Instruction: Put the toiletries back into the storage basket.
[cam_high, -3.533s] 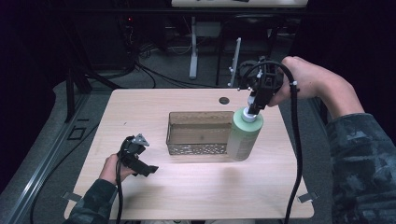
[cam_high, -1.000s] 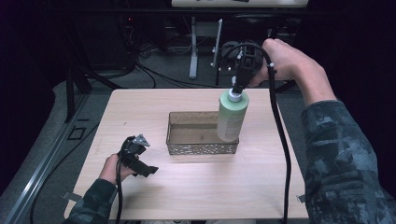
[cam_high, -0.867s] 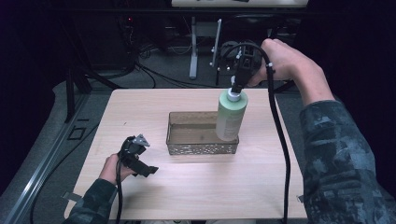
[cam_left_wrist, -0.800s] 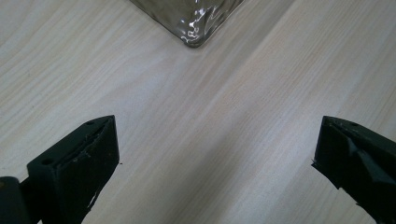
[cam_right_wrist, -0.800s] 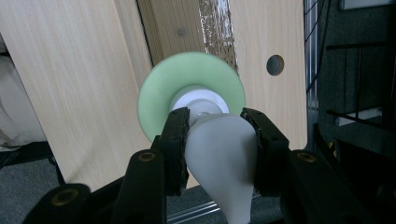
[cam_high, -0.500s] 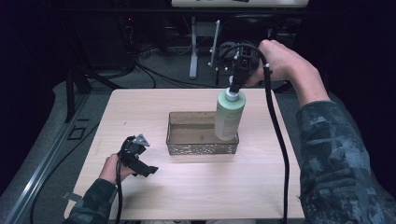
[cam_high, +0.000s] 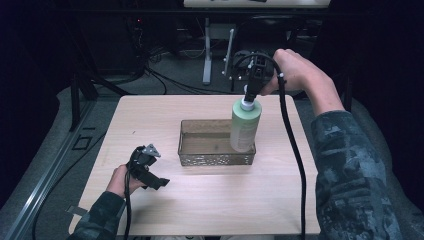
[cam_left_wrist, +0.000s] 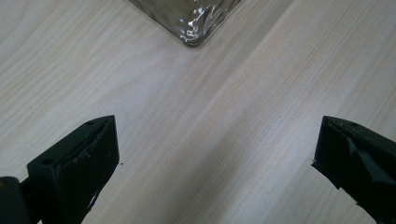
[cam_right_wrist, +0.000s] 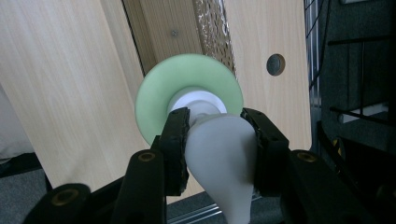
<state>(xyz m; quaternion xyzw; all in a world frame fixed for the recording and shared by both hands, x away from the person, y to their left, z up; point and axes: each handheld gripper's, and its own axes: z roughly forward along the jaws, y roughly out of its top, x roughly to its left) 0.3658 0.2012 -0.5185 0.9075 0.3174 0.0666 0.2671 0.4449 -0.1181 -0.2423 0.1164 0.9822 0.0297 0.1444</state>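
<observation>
A pale green pump bottle (cam_high: 245, 125) hangs upright, its base low in the right end of a clear rectangular bin (cam_high: 190, 145) at mid-table. My right gripper (cam_high: 251, 92) points down and is shut on the bottle's white pump head (cam_right_wrist: 218, 144); in the right gripper view the green shoulder (cam_right_wrist: 154, 100) shows below the jaws, with the bin (cam_right_wrist: 212, 28) under it. My left gripper (cam_high: 150, 175) rests near the table's front left, held in a hand. Its jaws stand wide open (cam_left_wrist: 215, 154) over bare wood, with a corner of the bin (cam_left_wrist: 196, 21) ahead.
The wooden table (cam_high: 165, 112) has a small dark hole (cam_right_wrist: 275, 64) near its far edge. Black cables trail from both grippers. Stands and cables crowd the dark floor beyond the table. A metal rail runs along the floor at the left.
My right gripper has carried the bottle from beside the bin's right end, up and leftward, then lowered it slightly into the bin's right end. The left gripper has stayed put.
</observation>
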